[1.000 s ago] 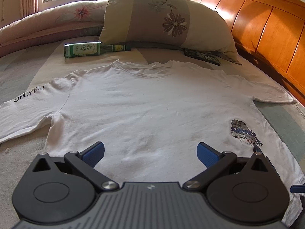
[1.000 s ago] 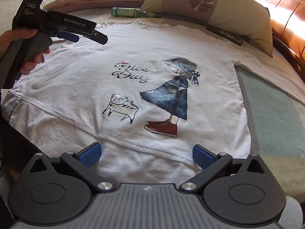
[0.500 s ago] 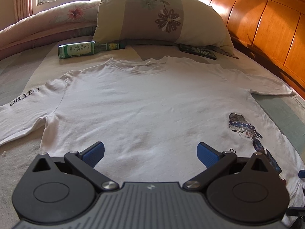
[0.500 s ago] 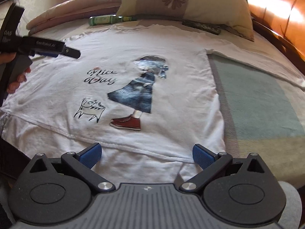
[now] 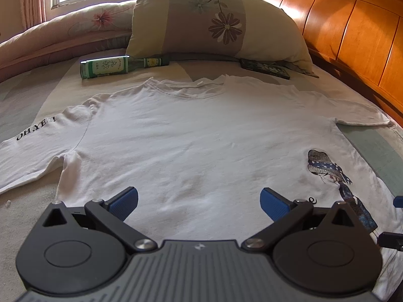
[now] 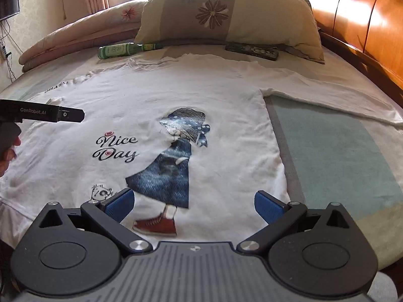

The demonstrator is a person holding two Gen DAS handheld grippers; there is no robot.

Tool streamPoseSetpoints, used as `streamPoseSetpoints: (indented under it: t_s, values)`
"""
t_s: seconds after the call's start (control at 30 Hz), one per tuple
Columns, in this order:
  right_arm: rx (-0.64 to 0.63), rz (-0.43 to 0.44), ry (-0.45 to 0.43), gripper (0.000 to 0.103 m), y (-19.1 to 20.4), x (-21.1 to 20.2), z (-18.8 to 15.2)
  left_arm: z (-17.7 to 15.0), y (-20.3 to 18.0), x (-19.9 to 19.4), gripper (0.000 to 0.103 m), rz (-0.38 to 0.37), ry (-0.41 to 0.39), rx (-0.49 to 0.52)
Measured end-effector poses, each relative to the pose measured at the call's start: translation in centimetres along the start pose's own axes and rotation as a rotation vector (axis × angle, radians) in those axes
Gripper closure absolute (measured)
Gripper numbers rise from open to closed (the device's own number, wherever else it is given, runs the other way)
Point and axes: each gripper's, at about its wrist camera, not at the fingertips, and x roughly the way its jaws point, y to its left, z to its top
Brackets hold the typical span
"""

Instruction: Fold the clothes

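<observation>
The left gripper (image 5: 199, 202) has its two blue-padded fingers (image 5: 124, 201) spread wide with nothing between them, poised over the lower front of a white T-shirt (image 5: 201, 136). Whether the pads touch the cloth cannot be told, since the gripper's black body hides the fabric directly beneath. The right gripper (image 6: 194, 205) is likewise spread wide and empty, its blue fingers (image 6: 267, 207) framing the red shoes of the printed girl in a blue dress (image 6: 173, 161).

The T-shirt lies flat and face up on the bed (image 6: 335, 151), neckline toward the pillow, both sleeves stretched out sideways. Its hem is covered by the gripper bodies in both views. Beside the girl are the script words "Nice Day" (image 6: 115, 148) and a small cat drawing (image 6: 100, 191) partly hidden behind the right gripper's left finger. One sleeve bears the lettering "OH,YES!" (image 5: 35, 129); in the right wrist view that lettering is too small to read clearly.

At the left edge of the right wrist view, the left gripper's black side marked "GenRobot.AI" pokes in, held by a hand (image 6: 7, 151) that is mostly cut off by the frame.

Beyond the collar, a green glass bottle (image 5: 118, 66) lies on its side; its label text is illegible. A dark flat object, possibly a remote control (image 5: 264, 68), lies partly under the flowered pillow (image 5: 216, 25). A wooden headboard (image 5: 352, 37) stands to the right, and a rolled floral quilt (image 5: 63, 35) lies below the window.
</observation>
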Motion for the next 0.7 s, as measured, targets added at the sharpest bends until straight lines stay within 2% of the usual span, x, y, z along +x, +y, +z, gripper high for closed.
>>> streamPoseSetpoints:
  t_s: [0.07, 0.1, 0.27, 0.37, 0.53, 0.63, 0.7]
  values:
    - [-0.013, 0.006, 0.035, 0.000, 0.2, 1.0, 0.0, 0.0, 0.1, -0.1, 0.001, -0.001, -0.003, -0.005]
    - [-0.021, -0.020, 0.057, 0.000, 0.2, 1.4, -0.4, 0.0, 0.2, 0.0, 0.001, -0.001, -0.003, -0.009]
    - [0.028, -0.074, 0.013, 0.000, -1.6, 0.4, -2.1, -0.1, 0.2, 0.7, 0.001, 0.006, 0.017, -0.007]
    - [0.051, -0.092, 0.013, 0.000, -1.3, 0.3, -1.2, -0.2, 0.0, 0.7, 0.001, 0.010, 0.017, -0.003]
    - [0.011, -0.018, -0.020, 0.000, 0.3, 1.5, 0.5, -0.2, -0.4, 0.4, 0.001, -0.016, -0.010, 0.009]
    - [0.030, -0.025, 0.017, 0.000, -0.2, 2.6, 0.1, -0.3, -0.9, 0.4, 0.001, -0.020, -0.015, 0.034]
    - [0.037, -0.026, 0.002, 0.000, -0.8, 2.0, -0.1, -0.3, -1.1, 0.4, 0.001, -0.022, -0.021, 0.044]
